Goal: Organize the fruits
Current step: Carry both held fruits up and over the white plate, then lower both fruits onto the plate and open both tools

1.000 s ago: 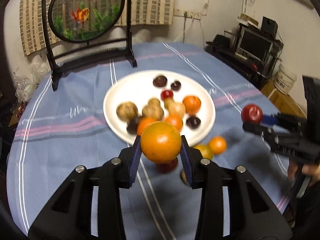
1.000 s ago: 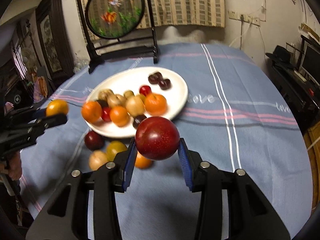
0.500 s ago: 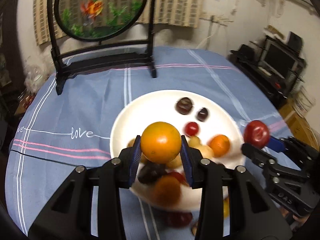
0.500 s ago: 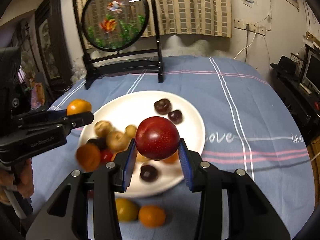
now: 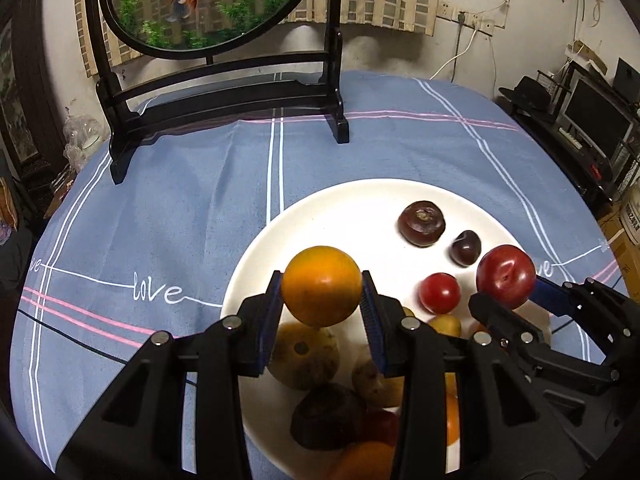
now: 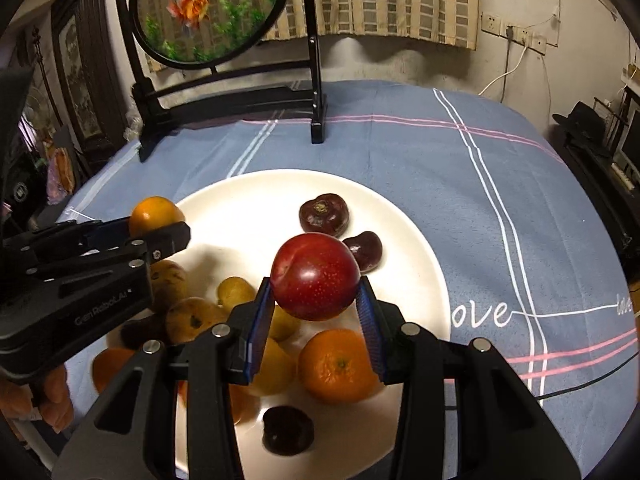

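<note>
Left wrist view: left tongs pinching an orange, held above the white plate of mixed fruit on the blue-clothed surface. Right wrist view: right tongs clamped on a red plum above the same plate's middle.

plate cut off below, goldfish screen cropped
</note>
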Motion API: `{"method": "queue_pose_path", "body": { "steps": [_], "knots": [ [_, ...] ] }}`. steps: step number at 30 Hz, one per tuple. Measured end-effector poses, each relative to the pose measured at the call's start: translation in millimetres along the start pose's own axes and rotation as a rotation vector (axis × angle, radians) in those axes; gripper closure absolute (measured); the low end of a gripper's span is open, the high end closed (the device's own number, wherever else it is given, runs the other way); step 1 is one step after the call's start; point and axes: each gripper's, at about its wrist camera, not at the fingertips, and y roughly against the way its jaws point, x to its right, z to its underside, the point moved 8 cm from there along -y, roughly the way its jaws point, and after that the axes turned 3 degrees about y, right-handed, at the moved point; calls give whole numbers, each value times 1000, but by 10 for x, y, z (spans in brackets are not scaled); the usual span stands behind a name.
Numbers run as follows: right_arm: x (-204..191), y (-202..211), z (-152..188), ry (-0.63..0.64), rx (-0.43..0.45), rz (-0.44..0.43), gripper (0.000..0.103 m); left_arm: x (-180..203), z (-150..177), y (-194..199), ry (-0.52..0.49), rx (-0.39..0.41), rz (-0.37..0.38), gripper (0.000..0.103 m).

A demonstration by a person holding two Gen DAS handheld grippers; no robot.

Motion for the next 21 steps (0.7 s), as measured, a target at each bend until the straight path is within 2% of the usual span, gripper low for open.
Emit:
{"method": "queue_pose_path", "body": {
  "steps": [5,11,17,20,21],
  "knots": [
    [45,-88,-7,-32,-29,3,58,-16,17,-81,11,-20,-13,65],
    [109,4,-43,-53,8,11,53,4,31,-97,13,-19,-24,64],
    [123,238,-13,-74,52,-13,50,19,1,27,13,18,-33,47],
    [160,384,37,-99,77,-26,44,11,1,118,17,34,-30,35],
    [170,441,63,-106,85,-31,41,6,4,152,18,40,-32,34]
  ]
}}
